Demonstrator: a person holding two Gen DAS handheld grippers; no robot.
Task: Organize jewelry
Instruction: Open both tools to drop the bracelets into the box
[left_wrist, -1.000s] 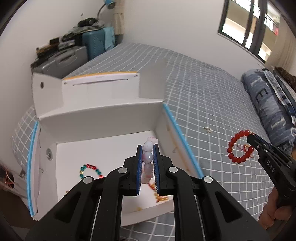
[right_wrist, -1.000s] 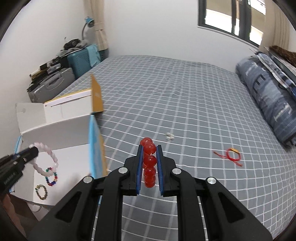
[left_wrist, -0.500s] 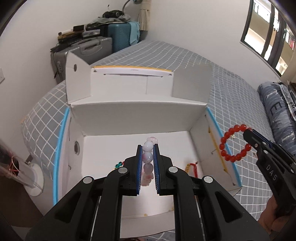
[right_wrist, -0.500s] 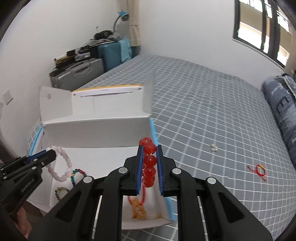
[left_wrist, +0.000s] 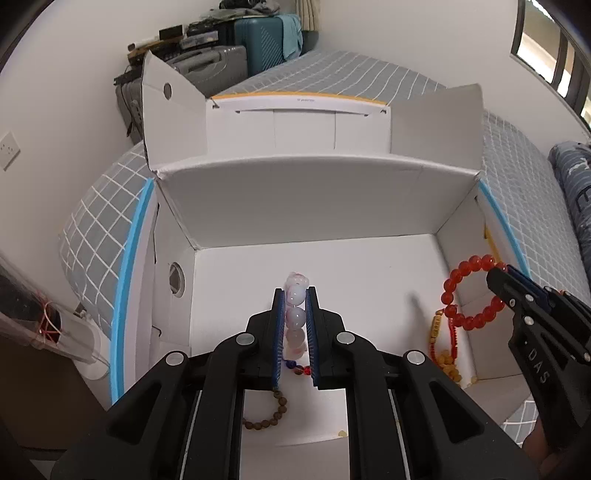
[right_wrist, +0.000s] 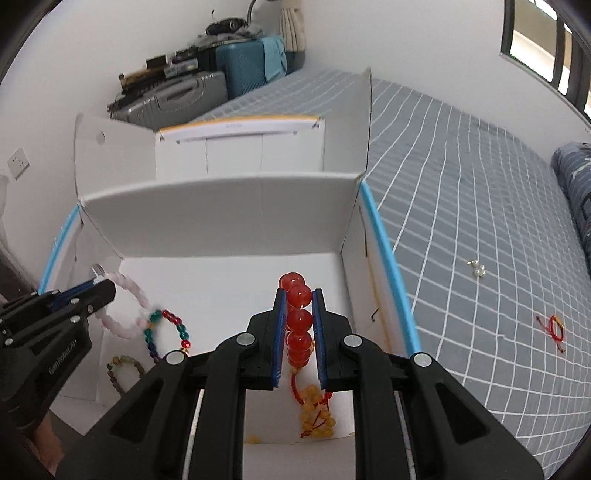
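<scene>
My left gripper (left_wrist: 294, 295) is shut on a pale pink bead bracelet (left_wrist: 295, 315), held over the floor of the open white box (left_wrist: 295, 206). From the right wrist view that left gripper (right_wrist: 99, 290) sits at the box's left side with the pink bracelet (right_wrist: 125, 325) dangling. My right gripper (right_wrist: 298, 295) is shut on a red bead bracelet (right_wrist: 298, 321), above the box's right half. In the left wrist view the right gripper (left_wrist: 496, 275) carries the red bracelet (left_wrist: 469, 295) as a hanging loop just inside the right wall.
Inside the box lie a multicoloured bead bracelet (right_wrist: 168, 328), a brown bead bracelet (left_wrist: 269, 417) and yellow beads on red cord (right_wrist: 314, 410). On the checked bedspread (right_wrist: 461, 184) lie pearl earrings (right_wrist: 477, 270) and a red string bracelet (right_wrist: 554, 326). Suitcases (right_wrist: 207, 85) stand behind.
Both grippers moved from beside the box to over its inside and sank lower, each still carrying its bracelet. The red bracelet crossed the box's right wall.
</scene>
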